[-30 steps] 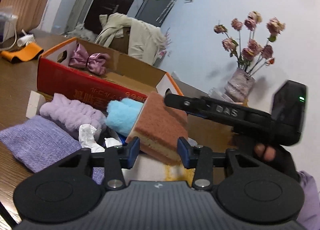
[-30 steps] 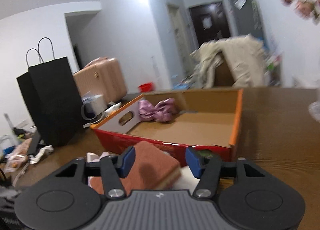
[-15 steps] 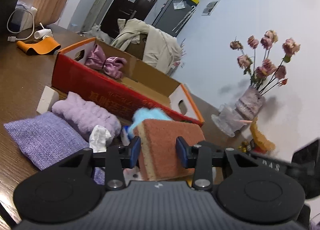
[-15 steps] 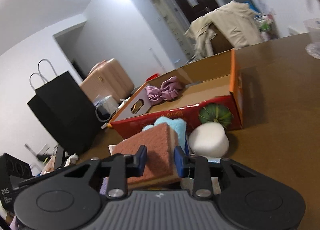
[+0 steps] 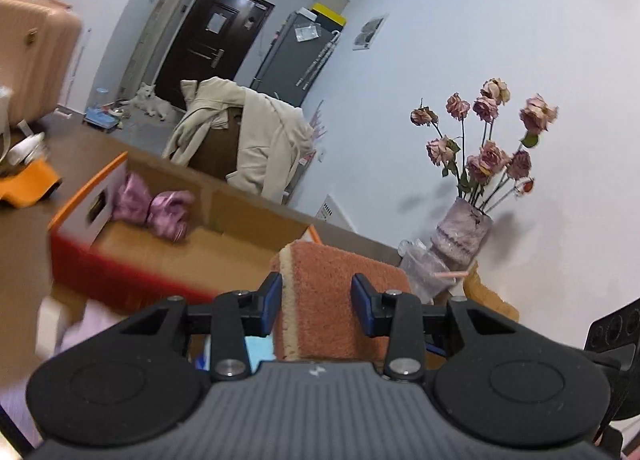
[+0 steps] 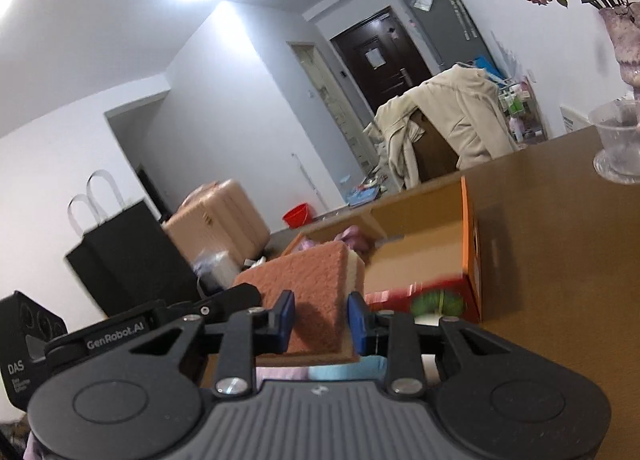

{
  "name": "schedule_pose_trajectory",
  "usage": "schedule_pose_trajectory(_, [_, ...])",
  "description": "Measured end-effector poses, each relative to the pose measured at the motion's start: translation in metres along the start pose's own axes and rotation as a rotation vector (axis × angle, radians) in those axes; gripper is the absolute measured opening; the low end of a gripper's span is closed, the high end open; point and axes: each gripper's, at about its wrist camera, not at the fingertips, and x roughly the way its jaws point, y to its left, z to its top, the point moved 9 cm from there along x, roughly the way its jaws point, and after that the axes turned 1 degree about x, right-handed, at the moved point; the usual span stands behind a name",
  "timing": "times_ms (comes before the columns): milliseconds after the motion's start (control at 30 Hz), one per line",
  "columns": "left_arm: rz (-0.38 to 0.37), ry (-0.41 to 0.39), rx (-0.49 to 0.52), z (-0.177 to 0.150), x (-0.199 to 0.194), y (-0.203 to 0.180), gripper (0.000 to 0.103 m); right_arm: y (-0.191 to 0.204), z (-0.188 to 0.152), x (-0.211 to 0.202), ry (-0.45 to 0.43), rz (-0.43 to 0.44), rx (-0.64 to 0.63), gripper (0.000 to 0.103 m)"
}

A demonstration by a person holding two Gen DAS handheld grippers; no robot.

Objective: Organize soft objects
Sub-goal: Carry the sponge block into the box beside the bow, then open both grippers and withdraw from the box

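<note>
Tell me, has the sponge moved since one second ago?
Yes. The sponge has gone up, held against the box: earlier it lay low in front of the red wall, now its top reaches above the rim.

Rough fibrous sponge [image 5: 340,296], matt cardboard box [image 5: 224,256], satiny scrunchie [image 5: 160,209]

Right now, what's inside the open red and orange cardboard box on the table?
A shiny pink fabric bow lies in a back corner of the red and orange cardboard box, on its bare cardboard floor. The lifted rust-orange sponge and the near wall hide the rest.
</note>
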Motion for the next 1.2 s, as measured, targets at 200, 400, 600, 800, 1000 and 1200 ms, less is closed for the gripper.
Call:
schedule_pose_trajectory(200, [0.031, 0.072, 0.011, 0.051, 0.099, 0.018, 0.038, -0.04, 0.058, 0.076, 0.024, -0.067, 0.05, 0.028])
schedule_pose_trajectory(400, [0.074, 0.238, -0.092, 0.061, 0.207, 0.06, 0.036, -0.095, 0.086, 0.165, 0.095, -0.224, 0.048, 0.028])
schedule_pose_trajectory(600, [0.129, 0.321, -0.035, 0.039, 0.263, 0.08, 0.035, -0.122, 0.081, 0.216, 0.138, -0.353, -0.062, 0.038])
schedule_pose_trajectory(800, [0.173, 0.415, 0.015, 0.026, 0.275, 0.091, 0.038, -0.116, 0.089, 0.21, 0.081, -0.355, -0.095, 0.051])
schedule_pose_trajectory(1000, [0.17, 0.315, 0.116, 0.058, 0.221, 0.068, 0.047, -0.081, 0.106, 0.164, 0.037, -0.329, -0.178, 0.059])
schedule_pose_trajectory(1200, [0.187, 0.183, 0.264, 0.098, 0.128, 0.032, 0.065, -0.026, 0.12, 0.09, -0.041, -0.303, -0.293, 0.072])
